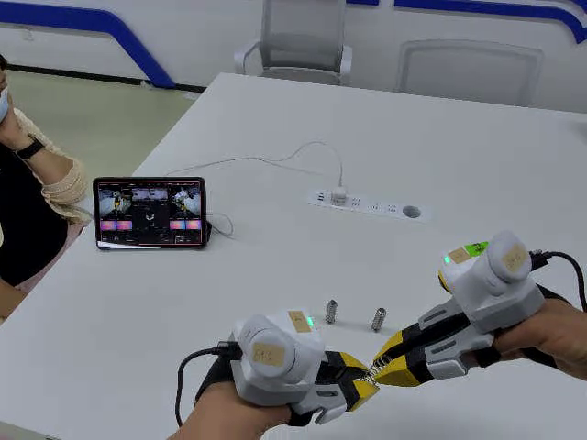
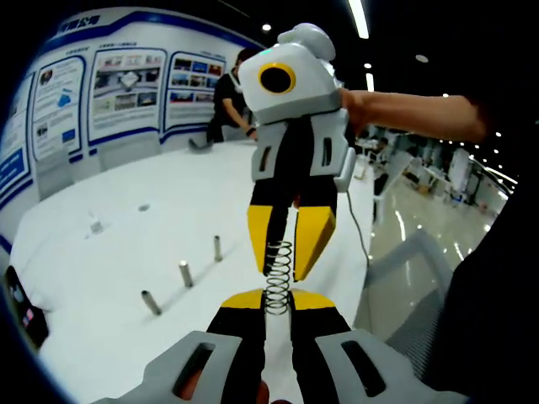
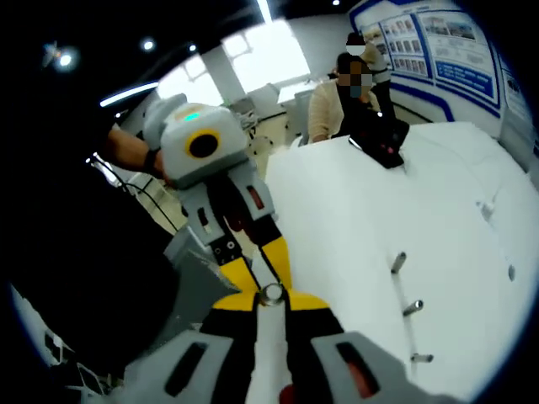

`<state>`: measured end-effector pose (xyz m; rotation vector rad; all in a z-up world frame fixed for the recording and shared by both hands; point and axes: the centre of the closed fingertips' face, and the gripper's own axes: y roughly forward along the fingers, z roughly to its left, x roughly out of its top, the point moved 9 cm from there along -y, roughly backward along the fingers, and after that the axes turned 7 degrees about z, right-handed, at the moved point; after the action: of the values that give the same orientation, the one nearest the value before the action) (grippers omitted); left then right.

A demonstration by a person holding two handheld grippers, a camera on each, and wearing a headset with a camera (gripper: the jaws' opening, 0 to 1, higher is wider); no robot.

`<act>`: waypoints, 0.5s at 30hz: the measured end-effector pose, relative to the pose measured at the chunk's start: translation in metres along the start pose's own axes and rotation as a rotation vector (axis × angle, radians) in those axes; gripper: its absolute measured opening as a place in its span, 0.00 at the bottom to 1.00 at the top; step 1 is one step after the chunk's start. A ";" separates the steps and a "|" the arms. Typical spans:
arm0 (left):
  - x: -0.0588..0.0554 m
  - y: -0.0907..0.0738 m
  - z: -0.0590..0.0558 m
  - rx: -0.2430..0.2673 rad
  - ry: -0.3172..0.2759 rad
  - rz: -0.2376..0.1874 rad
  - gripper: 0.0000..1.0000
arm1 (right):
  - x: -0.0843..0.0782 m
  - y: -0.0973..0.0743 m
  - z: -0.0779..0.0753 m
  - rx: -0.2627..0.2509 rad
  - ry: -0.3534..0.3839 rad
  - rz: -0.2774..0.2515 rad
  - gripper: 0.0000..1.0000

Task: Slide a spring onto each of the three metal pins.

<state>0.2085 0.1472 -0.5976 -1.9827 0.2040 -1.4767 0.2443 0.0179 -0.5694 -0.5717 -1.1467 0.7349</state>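
Steel wire first: the spring (image 2: 278, 269) hangs in the air between my two tools, over the near part of the white table (image 1: 275, 128), and it is not on any pin yet. My left gripper (image 2: 276, 300) is pressed together on the end nearest it. My right gripper (image 3: 269, 296) pinches the other end, where a small round metal ring sits between the yellow tips. The three metal pins (image 2: 185, 273) stand in a short row on the table, apart from the spring and beyond both tools. In the head view two of them look ribbed, which may mean coils are already on them, but they are too small for me to be sure, and I cannot judge the third either. I reckon this spring has yet to go on a pin, so the job is unfinished; how many pins are bare I cannot tell.
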 end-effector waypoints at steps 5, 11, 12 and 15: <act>0.006 -0.002 0.007 -0.006 0.003 -0.021 0.09 | -0.003 0.006 0.007 -0.001 -0.017 0.035 0.14; 0.003 -0.003 0.008 -0.014 0.026 -0.012 0.09 | -0.004 0.006 0.001 -0.033 0.008 -0.008 0.14; 0.003 -0.003 0.007 -0.016 0.030 -0.009 0.09 | -0.002 0.004 -0.001 -0.039 0.016 -0.024 0.14; 0.002 -0.002 0.005 -0.028 0.038 -0.006 0.09 | 0.000 0.000 -0.003 -0.037 0.021 -0.042 0.16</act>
<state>0.2131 0.1500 -0.5959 -1.9797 0.2364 -1.5240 0.2467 0.0176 -0.5703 -0.5840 -1.1513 0.6712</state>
